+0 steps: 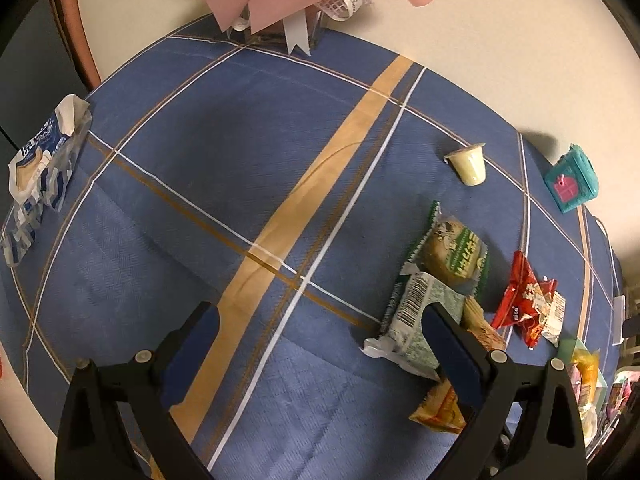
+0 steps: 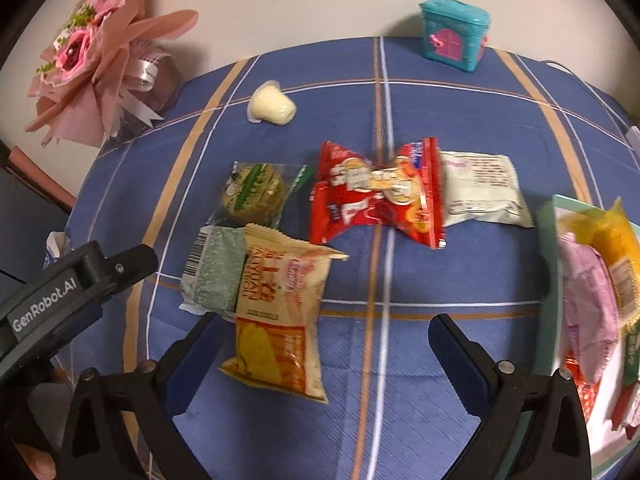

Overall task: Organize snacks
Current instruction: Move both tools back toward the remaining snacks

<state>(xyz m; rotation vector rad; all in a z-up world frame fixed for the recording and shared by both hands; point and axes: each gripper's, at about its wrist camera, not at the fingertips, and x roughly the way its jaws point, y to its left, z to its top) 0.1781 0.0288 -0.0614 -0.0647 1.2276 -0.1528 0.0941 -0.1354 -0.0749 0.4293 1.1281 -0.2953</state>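
The right claw (image 2: 320, 344), wide open and empty, straddles the orange-and-cream foil snack packet (image 2: 280, 320), whose long axis runs away along the fingers on the blue checked counter (image 2: 440, 360); the left claw (image 1: 320, 340), also open and empty, hovers beside it.

Blue plaid tablecloth (image 2: 440, 340) carries scattered snack packets (image 2: 380, 196).

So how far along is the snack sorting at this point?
Partly done. The tray at the right already holds several packets. Both the left gripper and right gripper are open and empty. Still loose on the tablecloth: red packet, white packet, green cookie packet, orange-cream packet lying over a grey-green packet, and the jelly cup.
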